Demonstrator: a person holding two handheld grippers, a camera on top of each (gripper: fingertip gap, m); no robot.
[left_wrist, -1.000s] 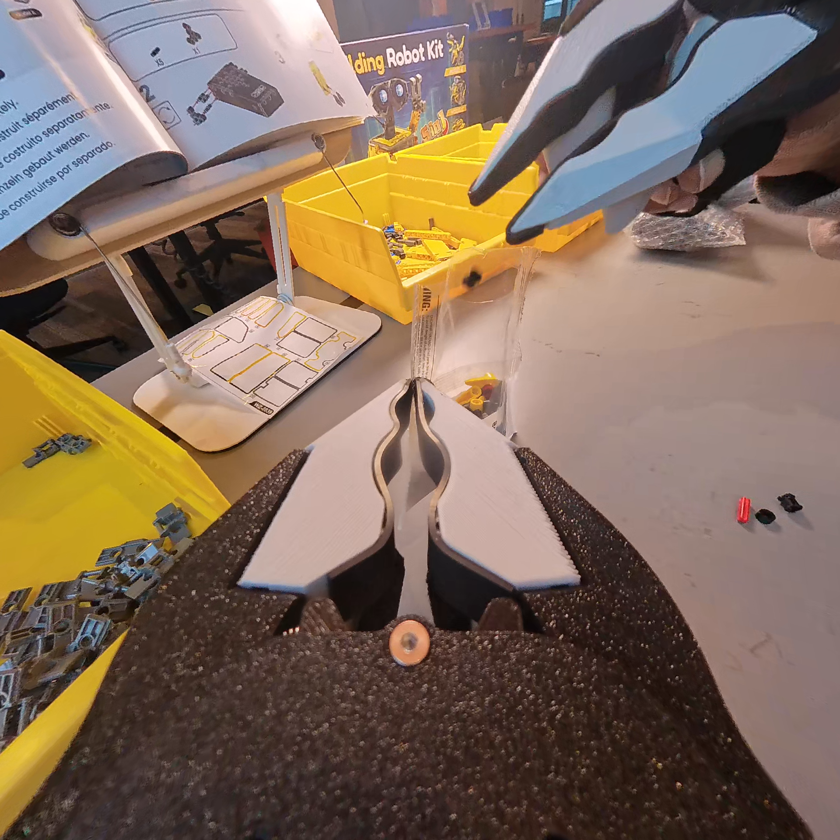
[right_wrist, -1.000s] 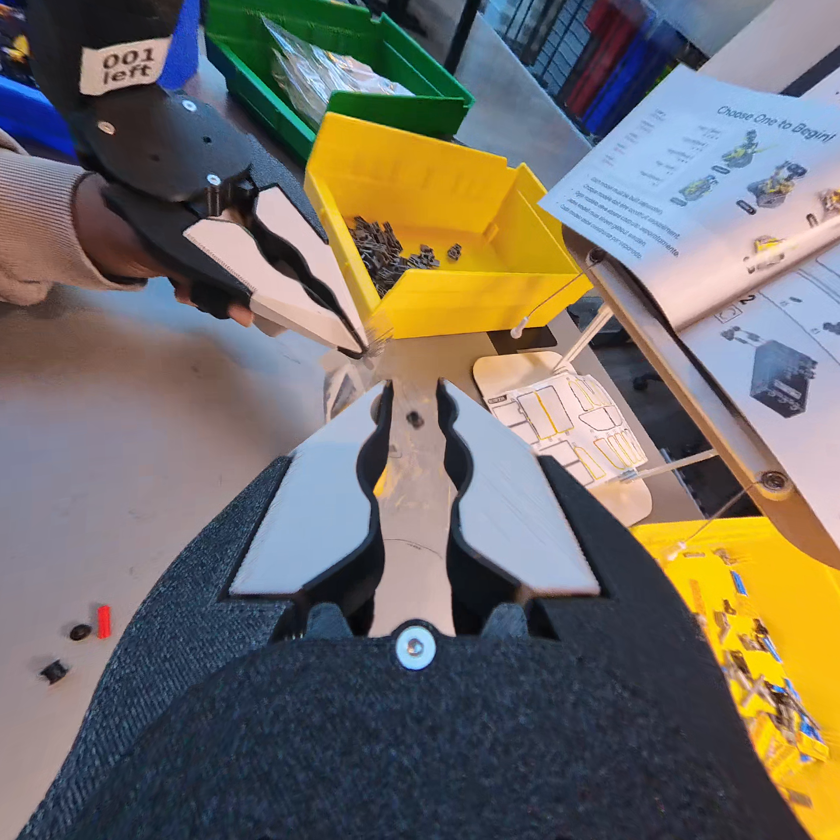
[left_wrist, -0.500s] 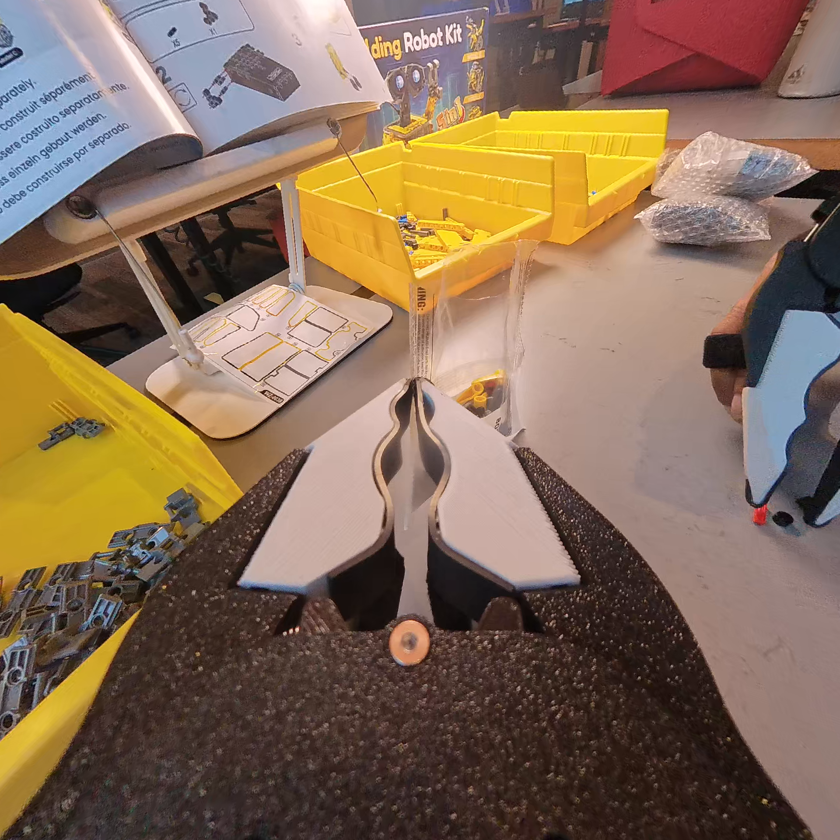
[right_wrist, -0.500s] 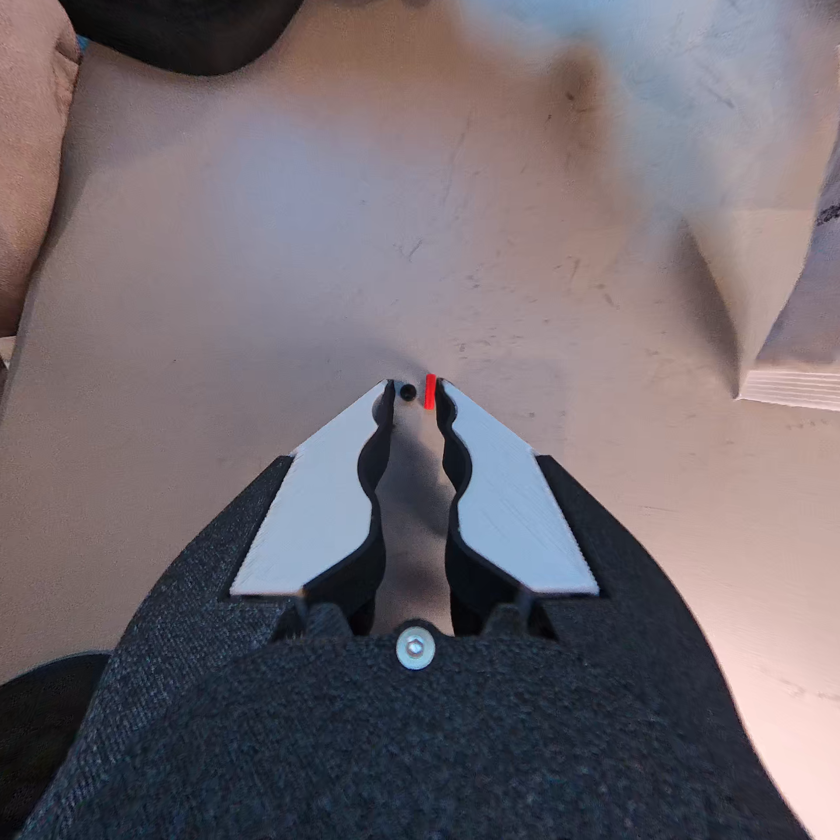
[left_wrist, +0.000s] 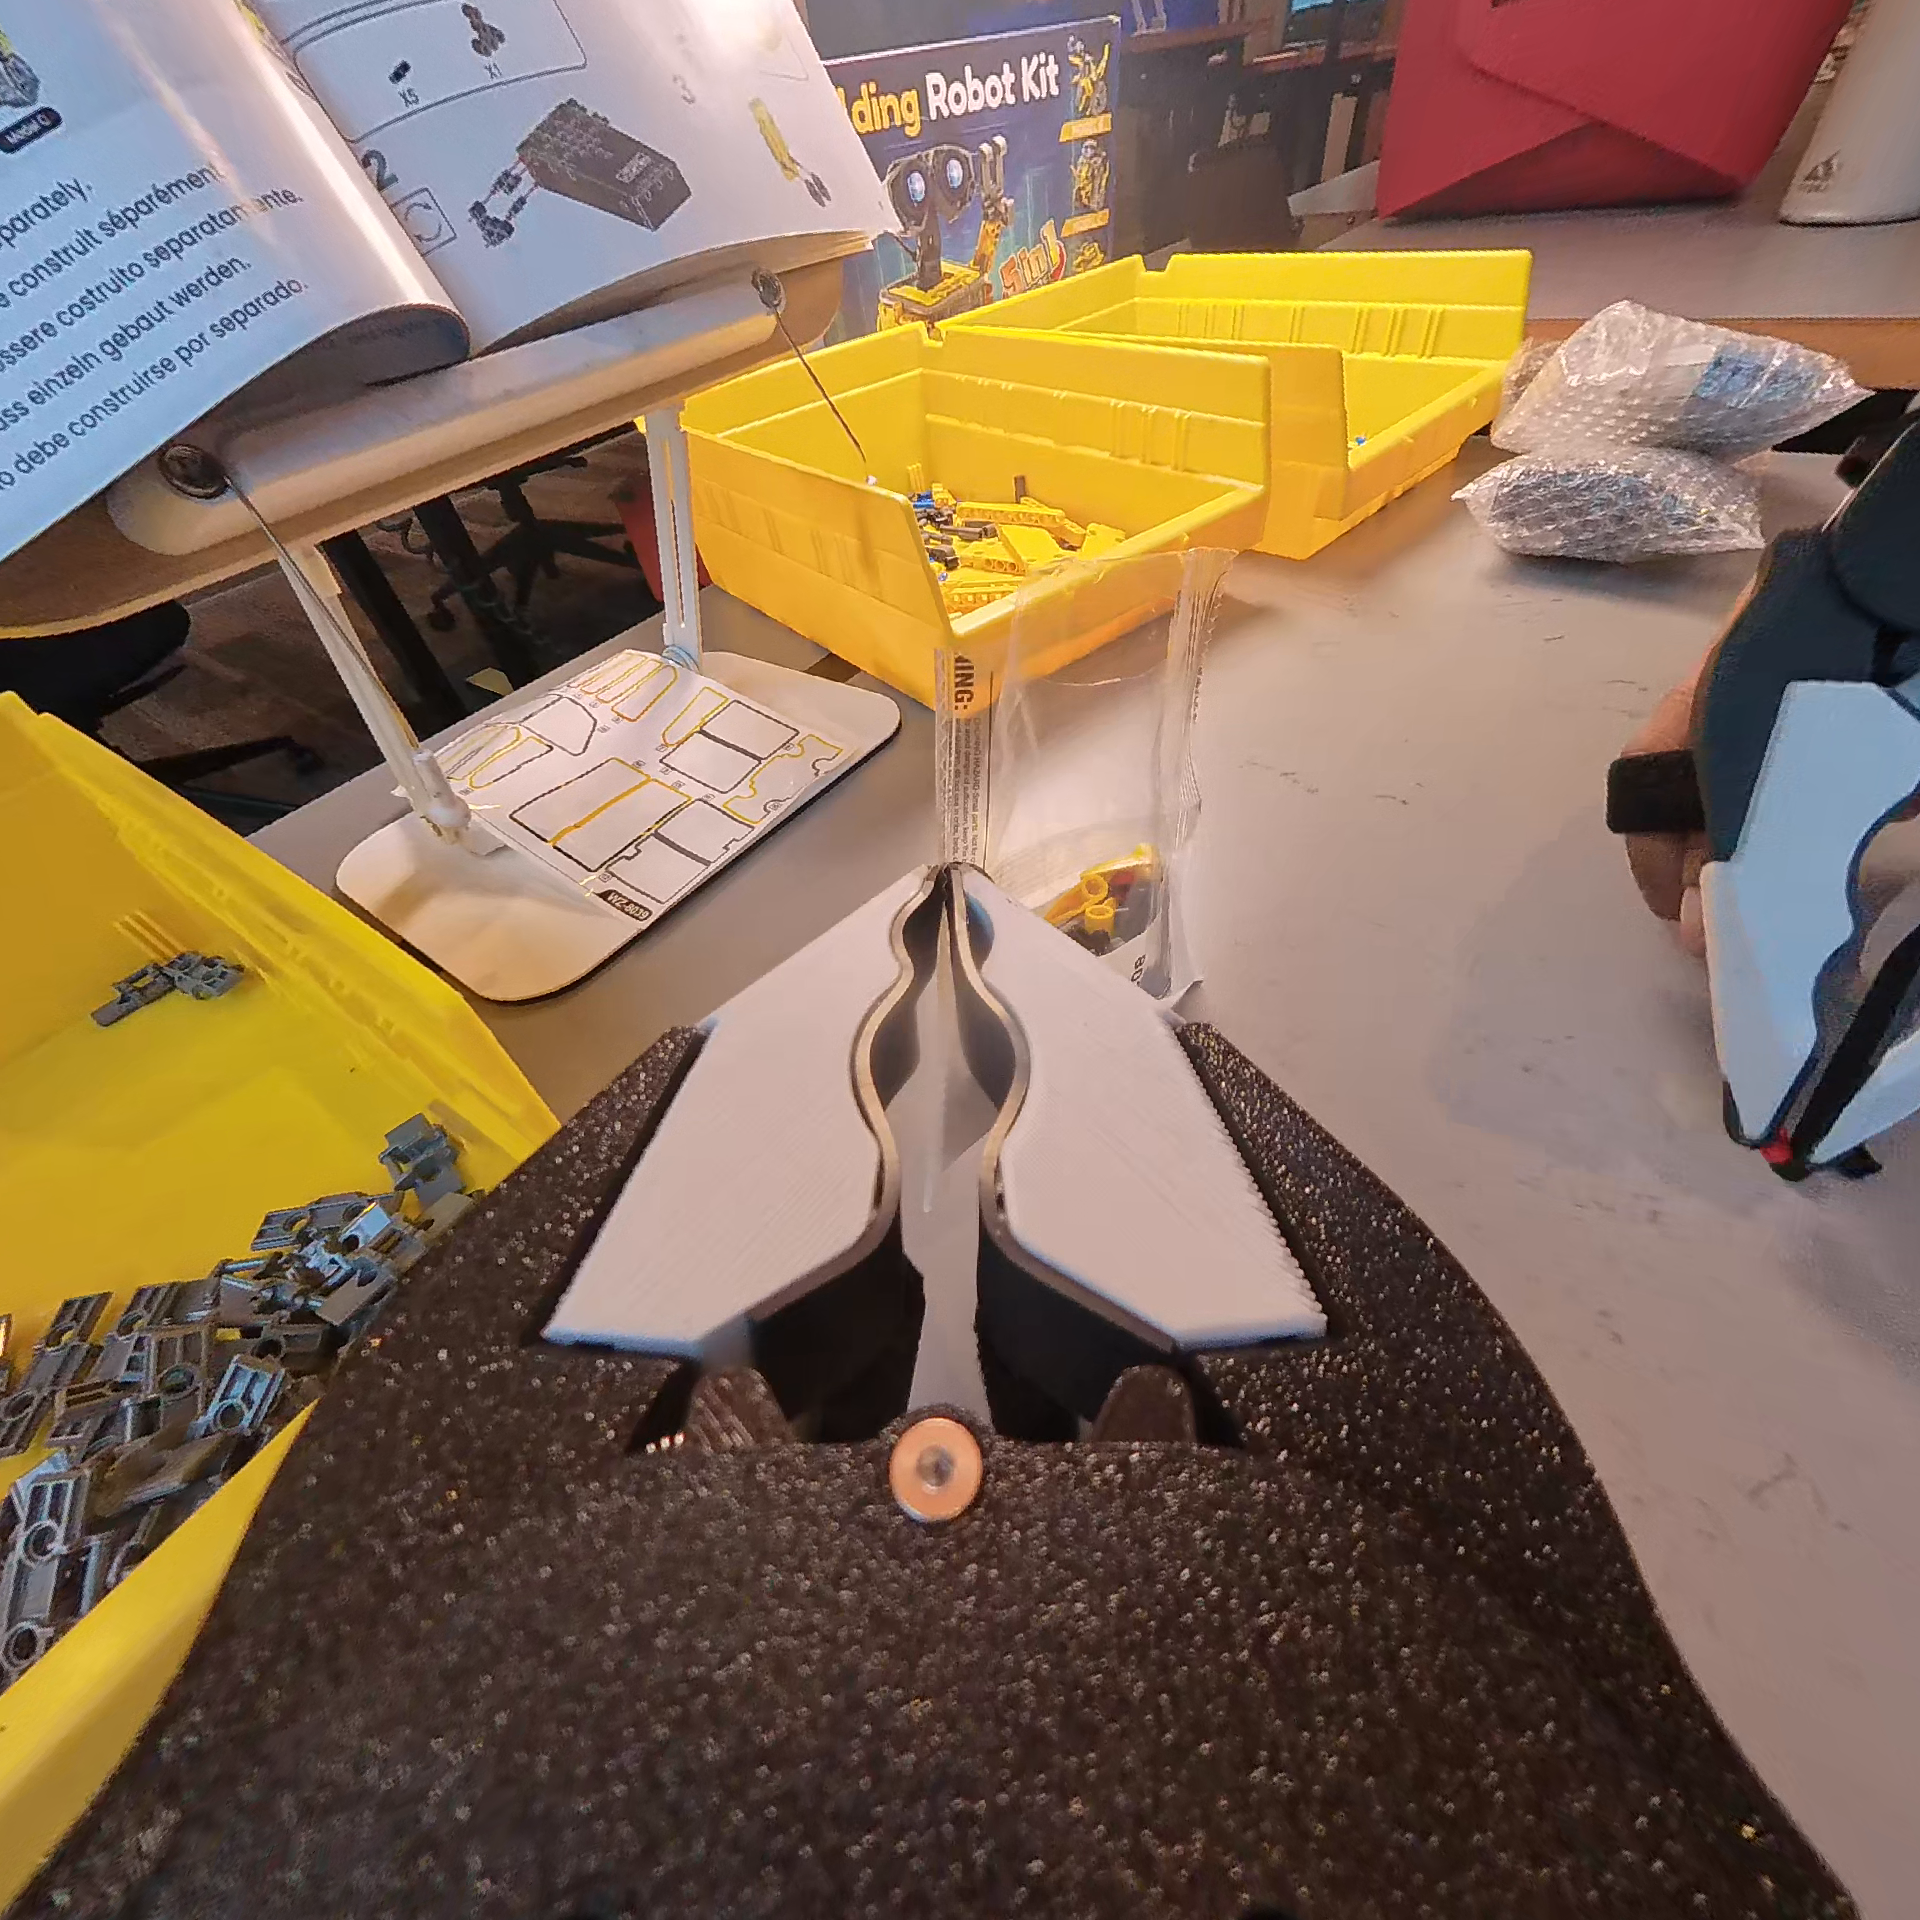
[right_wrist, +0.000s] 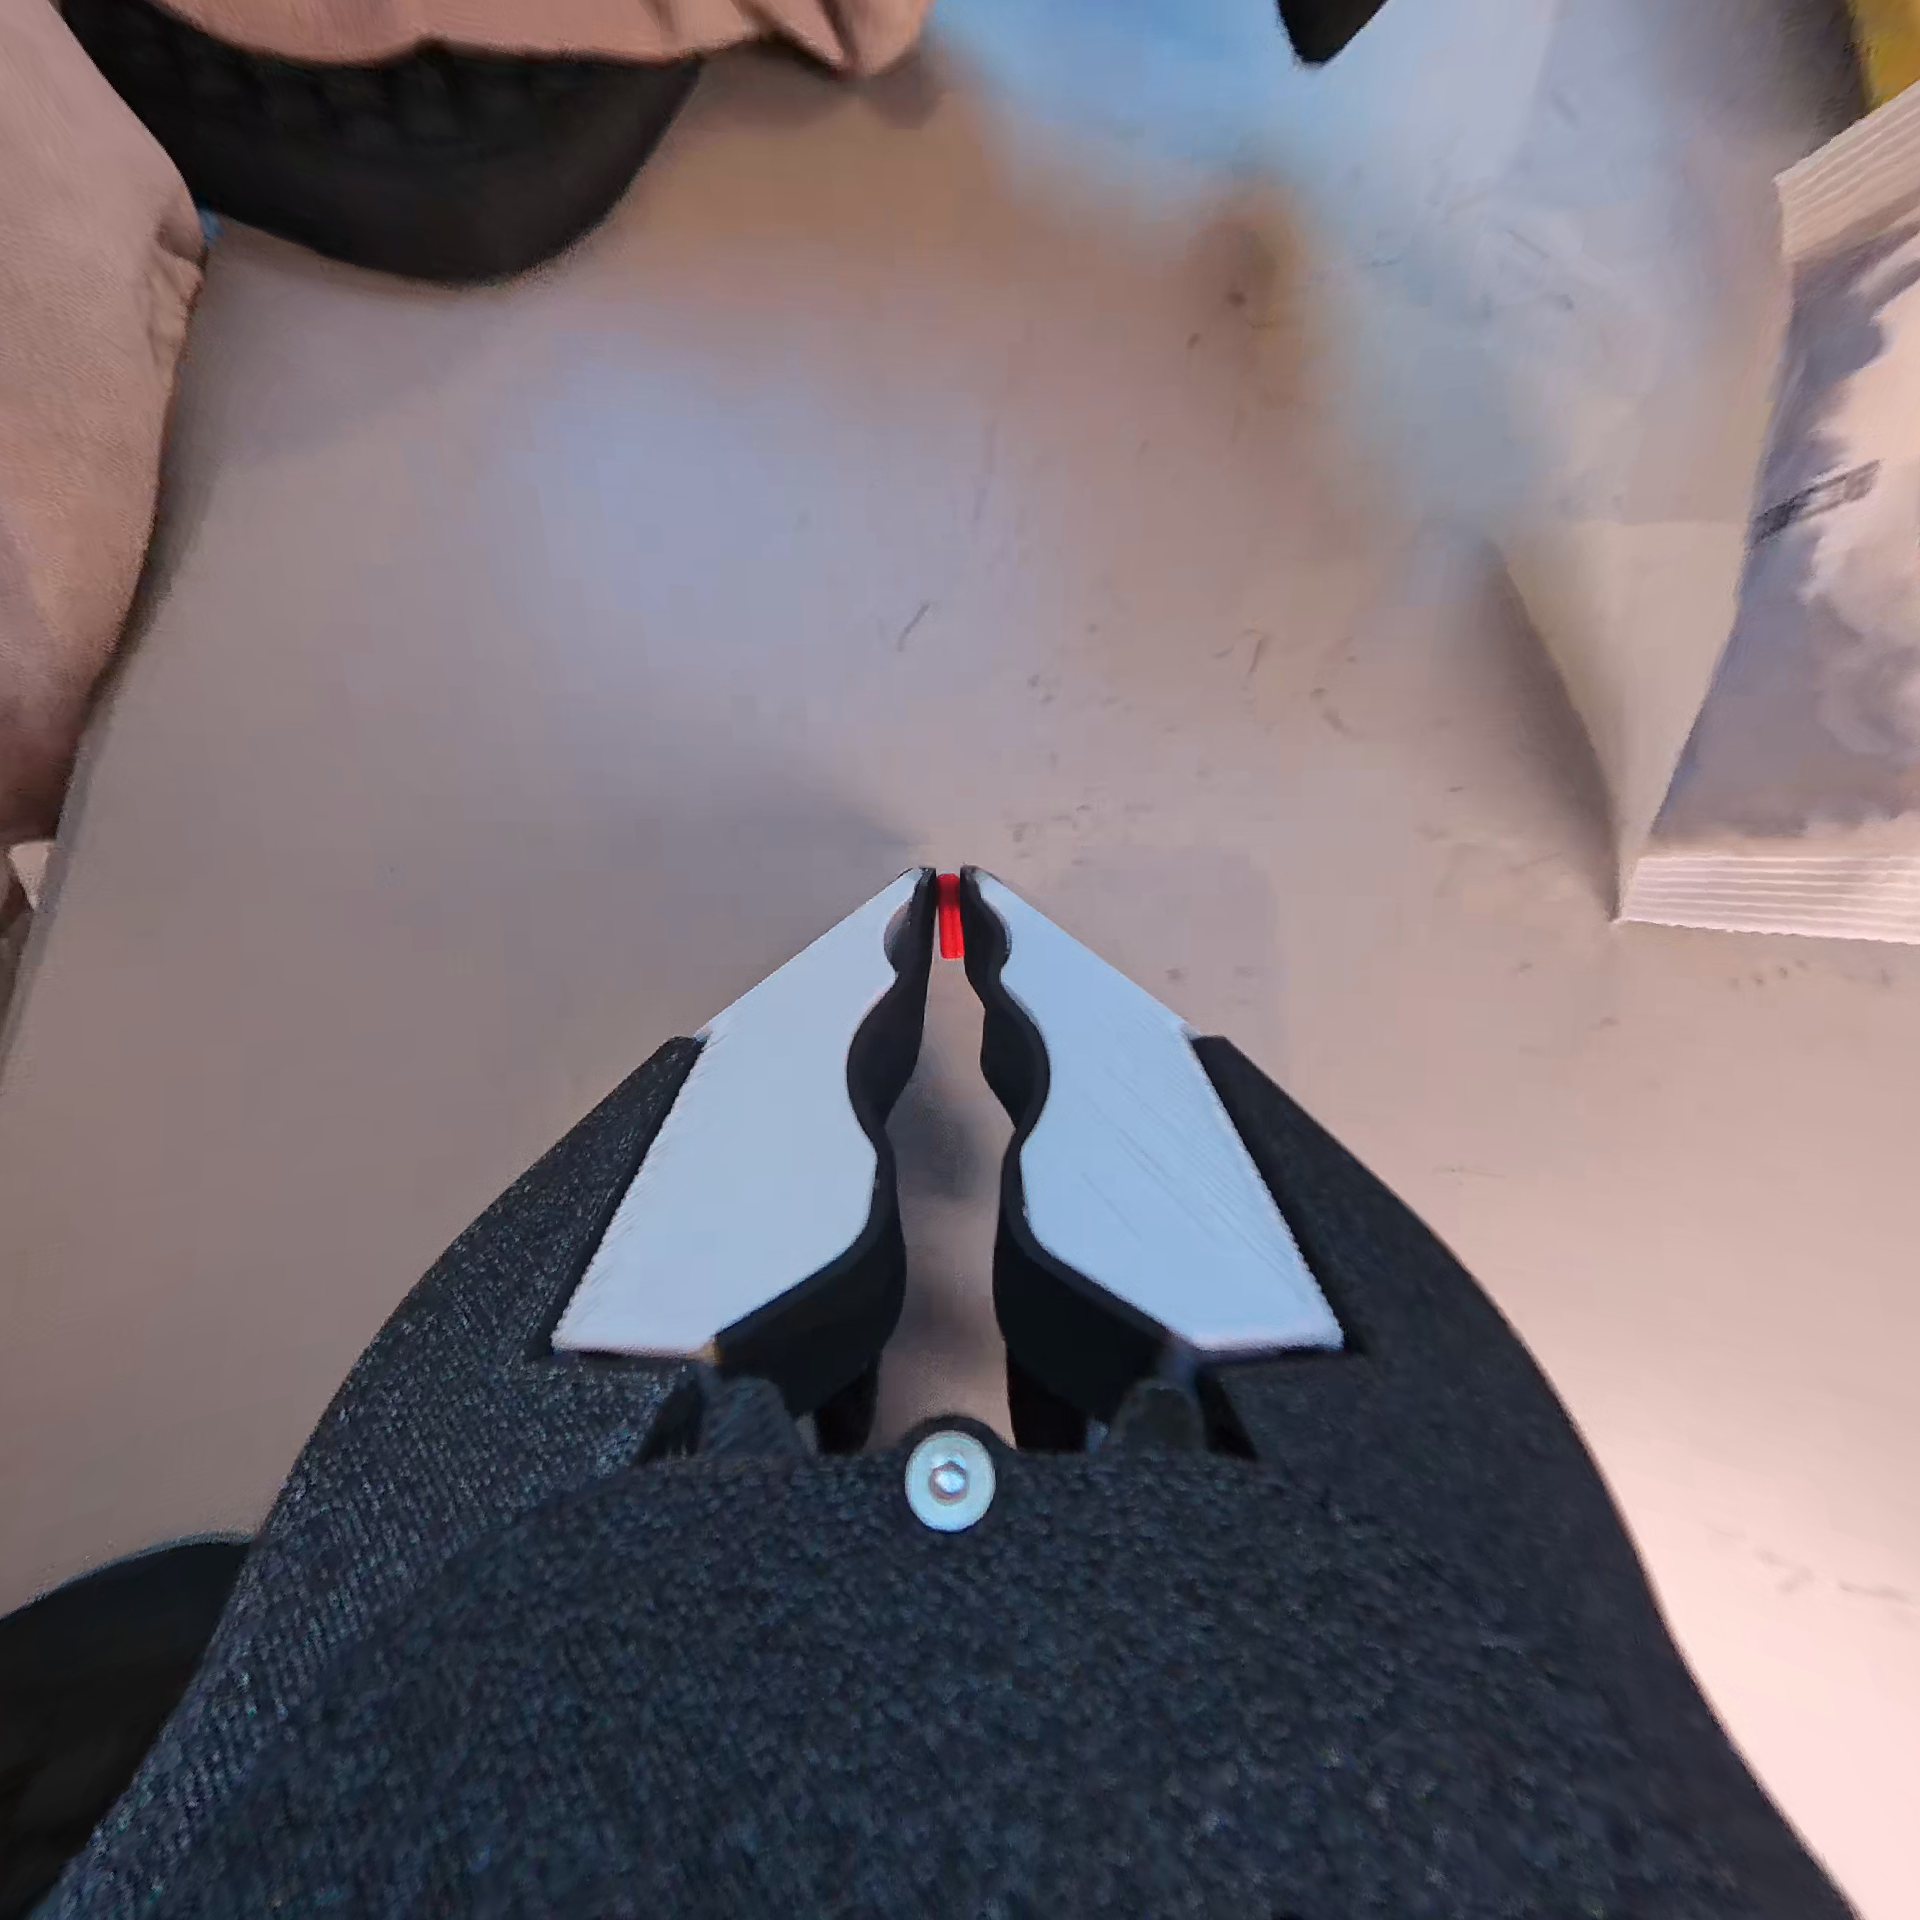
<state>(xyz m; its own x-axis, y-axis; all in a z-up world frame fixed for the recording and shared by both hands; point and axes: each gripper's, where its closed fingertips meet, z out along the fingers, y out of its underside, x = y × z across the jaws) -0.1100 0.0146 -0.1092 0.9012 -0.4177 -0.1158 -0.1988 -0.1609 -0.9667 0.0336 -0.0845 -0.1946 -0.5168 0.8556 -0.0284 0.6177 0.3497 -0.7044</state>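
My left gripper (left_wrist: 948, 878) is shut on the edge of a clear plastic bag (left_wrist: 1081, 769) that stands upright on the grey table and holds small yellow, red and dark parts (left_wrist: 1101, 906) at its bottom. My right gripper (right_wrist: 945, 878) points down at the table and is shut on a small red pin (right_wrist: 948, 914) held between its tips. In the left wrist view the right gripper (left_wrist: 1792, 1158) shows at the right edge, tips on the table, with the red pin (left_wrist: 1779, 1153) between them.
A yellow bin of grey parts (left_wrist: 156, 1309) sits at the left. A white book stand (left_wrist: 623, 831) carries an open instruction booklet (left_wrist: 312, 177). Yellow bins (left_wrist: 1091, 436) with yellow parts stand behind, bubble-wrap bags (left_wrist: 1652, 457) at the back right. A sleeve (right_wrist: 73, 416) shows left. Left tips to right tips: about 20 cm.
My right gripper left the bag, swung down to the table on the right, and closed on the red pin. My left gripper kept its hold on the bag.
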